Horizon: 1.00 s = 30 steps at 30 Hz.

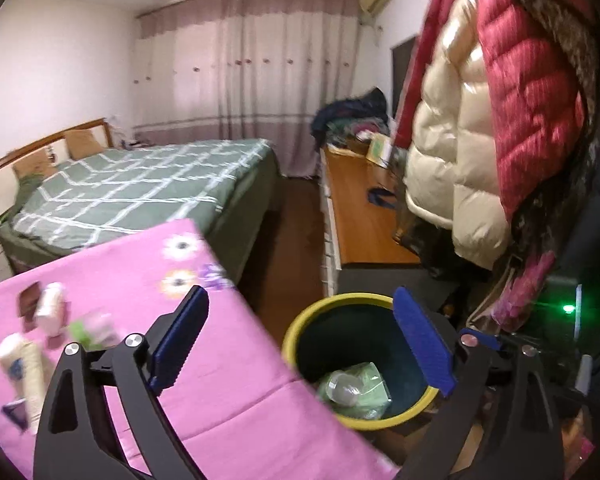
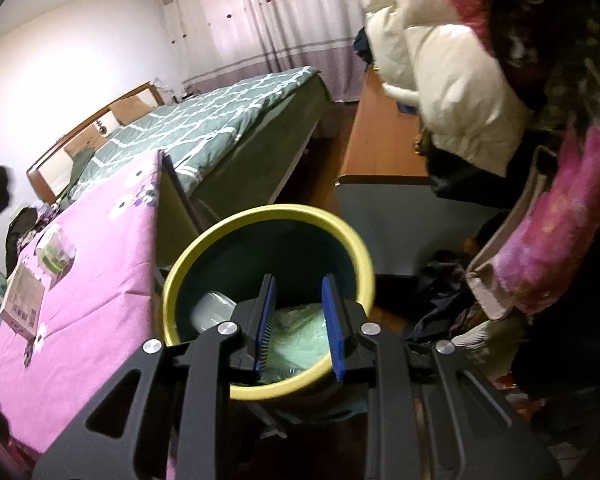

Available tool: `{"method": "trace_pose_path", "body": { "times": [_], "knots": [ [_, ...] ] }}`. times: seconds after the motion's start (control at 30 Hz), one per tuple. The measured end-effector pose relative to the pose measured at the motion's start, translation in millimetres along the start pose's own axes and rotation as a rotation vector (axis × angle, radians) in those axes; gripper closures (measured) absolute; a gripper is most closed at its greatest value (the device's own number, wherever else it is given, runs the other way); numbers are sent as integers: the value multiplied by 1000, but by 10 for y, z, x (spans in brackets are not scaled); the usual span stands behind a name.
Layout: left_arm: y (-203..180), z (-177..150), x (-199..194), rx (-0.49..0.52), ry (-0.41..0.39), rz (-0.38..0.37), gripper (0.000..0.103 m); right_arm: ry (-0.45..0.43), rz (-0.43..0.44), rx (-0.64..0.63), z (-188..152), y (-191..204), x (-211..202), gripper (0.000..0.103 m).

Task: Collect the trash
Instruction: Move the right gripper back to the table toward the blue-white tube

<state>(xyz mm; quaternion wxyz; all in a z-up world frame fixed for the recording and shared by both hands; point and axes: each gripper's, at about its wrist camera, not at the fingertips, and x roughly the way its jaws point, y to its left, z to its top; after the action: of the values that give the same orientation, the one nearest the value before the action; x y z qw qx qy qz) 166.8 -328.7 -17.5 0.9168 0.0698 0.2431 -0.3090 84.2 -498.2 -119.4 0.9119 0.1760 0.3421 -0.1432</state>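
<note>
A dark bin with a yellow rim (image 1: 340,299) stands on the floor beside a table under a pink flowered cloth (image 1: 228,412). A green packet (image 1: 366,376) and a clear plastic cup (image 1: 342,390) lie inside the bin. My left gripper (image 1: 300,340) is open wide, one finger over the cloth and the other over the bin, with nothing between them. My right gripper (image 2: 300,326) hangs over the bin (image 2: 268,213) with its pads a narrow way apart. The green packet (image 2: 296,344) shows through that gap, down in the bin beside the cup (image 2: 212,307). On the cloth lie white cups (image 1: 52,308), a green wrapper (image 1: 94,330) and a cardboard box (image 2: 22,300).
A bed with a green checked cover (image 1: 140,188) stands beyond the table. A low wooden cabinet (image 1: 360,216) runs along the right wall. Puffy red and cream coats (image 1: 480,120) hang close on the right, above clutter on the floor (image 2: 440,304).
</note>
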Motion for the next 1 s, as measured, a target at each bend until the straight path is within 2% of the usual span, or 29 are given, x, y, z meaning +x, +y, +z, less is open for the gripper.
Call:
{"method": "trace_pose_path", "body": {
  "times": [0.23, 0.27, 0.47, 0.53, 0.63, 0.87, 1.0],
  "knots": [
    [769, -224, -771, -83, -23, 173, 9, 21, 62, -79, 13, 464, 79, 80],
    [943, -289, -925, -107, -30, 219, 8, 22, 72, -92, 17, 538, 83, 80],
    [1672, -607, -1529, -210, -48, 410, 7, 29, 164, -189, 76, 1174, 97, 80],
    [1918, -745, -1724, -243, -55, 485, 7, 35, 210, -230, 85, 1450, 81, 80],
    [2202, -929, -1935, -286, -55, 559, 7, 38, 272, -299, 89, 1894, 50, 80],
    [2533, -1273, -2317, -326, -69, 643, 7, 52, 445, -447, -21, 3034, -59, 80],
    [2652, -1417, -2496, -339, -74, 673, 7, 82, 549, -544, -216, 3745, -80, 80]
  ]
}}
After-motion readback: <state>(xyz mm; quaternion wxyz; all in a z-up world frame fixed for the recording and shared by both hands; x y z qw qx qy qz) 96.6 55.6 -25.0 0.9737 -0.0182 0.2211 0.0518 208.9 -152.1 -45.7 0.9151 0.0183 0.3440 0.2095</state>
